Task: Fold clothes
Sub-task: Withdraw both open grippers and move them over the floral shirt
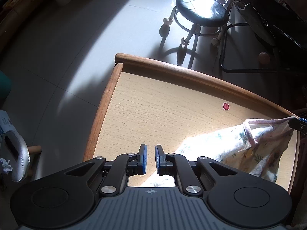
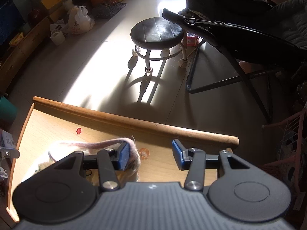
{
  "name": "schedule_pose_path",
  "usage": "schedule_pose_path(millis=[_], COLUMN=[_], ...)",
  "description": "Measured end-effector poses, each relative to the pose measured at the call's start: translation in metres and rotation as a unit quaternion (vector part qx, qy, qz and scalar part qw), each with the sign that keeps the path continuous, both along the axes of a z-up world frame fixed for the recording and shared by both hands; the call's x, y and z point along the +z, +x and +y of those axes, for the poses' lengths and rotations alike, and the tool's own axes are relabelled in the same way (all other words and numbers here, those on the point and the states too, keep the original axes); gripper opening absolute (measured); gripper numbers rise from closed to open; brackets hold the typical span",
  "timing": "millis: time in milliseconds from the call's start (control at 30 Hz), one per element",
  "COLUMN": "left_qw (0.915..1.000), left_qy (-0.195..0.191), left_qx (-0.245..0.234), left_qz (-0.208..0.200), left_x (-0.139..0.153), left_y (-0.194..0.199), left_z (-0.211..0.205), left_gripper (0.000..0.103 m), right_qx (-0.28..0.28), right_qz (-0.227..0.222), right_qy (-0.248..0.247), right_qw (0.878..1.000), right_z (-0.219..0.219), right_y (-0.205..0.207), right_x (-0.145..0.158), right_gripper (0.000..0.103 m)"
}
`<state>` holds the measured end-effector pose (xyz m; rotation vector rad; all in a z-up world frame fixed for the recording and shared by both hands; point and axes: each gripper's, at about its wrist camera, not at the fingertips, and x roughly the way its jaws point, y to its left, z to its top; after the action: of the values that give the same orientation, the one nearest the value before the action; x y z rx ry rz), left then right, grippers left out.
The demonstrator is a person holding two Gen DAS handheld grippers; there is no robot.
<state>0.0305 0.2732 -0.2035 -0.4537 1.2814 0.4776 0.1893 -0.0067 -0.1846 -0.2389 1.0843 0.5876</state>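
Note:
A white floral garment with pink trim lies in a heap on the right part of the light wooden table. My left gripper points down at the table just left of it, its blue pads a narrow gap apart with nothing between them. The cloth's near edge runs under this gripper. My right gripper is open wide over the table's far right corner. The garment's pink trim rests against its left finger, and the pads do not press on it. The right gripper's tip shows at the garment's far end.
The table has a raised wooden rim, a red flower sticker and an orange sticker. Beyond it on the tiled floor stand a round black stool and a black folding chair. Bags lie by the far wall.

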Motion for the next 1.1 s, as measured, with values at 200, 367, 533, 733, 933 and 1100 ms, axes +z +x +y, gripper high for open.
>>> schedule_pose_path(millis=[200,367,533,733,933,1100], left_qw=[1.0,0.9998,0.9997,0.9998,0.9999,0.9999], left_qy=[0.007,0.015,0.012,-0.002,-0.01,-0.006], left_qx=[-0.002,-0.007,-0.02,-0.018,-0.008,-0.003], left_qz=[0.007,0.009,0.011,0.002,0.003,0.011], left_x=[0.002,0.006,0.005,0.008,0.012,0.012], left_y=[-0.007,-0.007,-0.003,-0.002,-0.013,-0.021], left_z=[-0.004,-0.013,-0.024,-0.033,-0.028,-0.024], left_gripper=[0.013,0.013,0.013,0.013,0.013,0.013], right_qx=[0.001,0.0,0.05,0.036,-0.021,-0.029], right_qz=[-0.002,-0.014,0.005,0.09,0.086,0.089], right_qy=[0.015,0.011,-0.043,-0.067,0.05,0.023], right_qw=[1.0,1.0,0.998,0.993,0.995,0.995], right_z=[-0.047,-0.031,0.019,0.04,-0.032,-0.086], right_y=[-0.025,-0.011,-0.011,-0.017,-0.046,-0.097], right_x=[0.011,0.007,-0.005,-0.027,0.001,-0.004], right_gripper=[0.048,0.048,0.049,0.05,0.05,0.05])
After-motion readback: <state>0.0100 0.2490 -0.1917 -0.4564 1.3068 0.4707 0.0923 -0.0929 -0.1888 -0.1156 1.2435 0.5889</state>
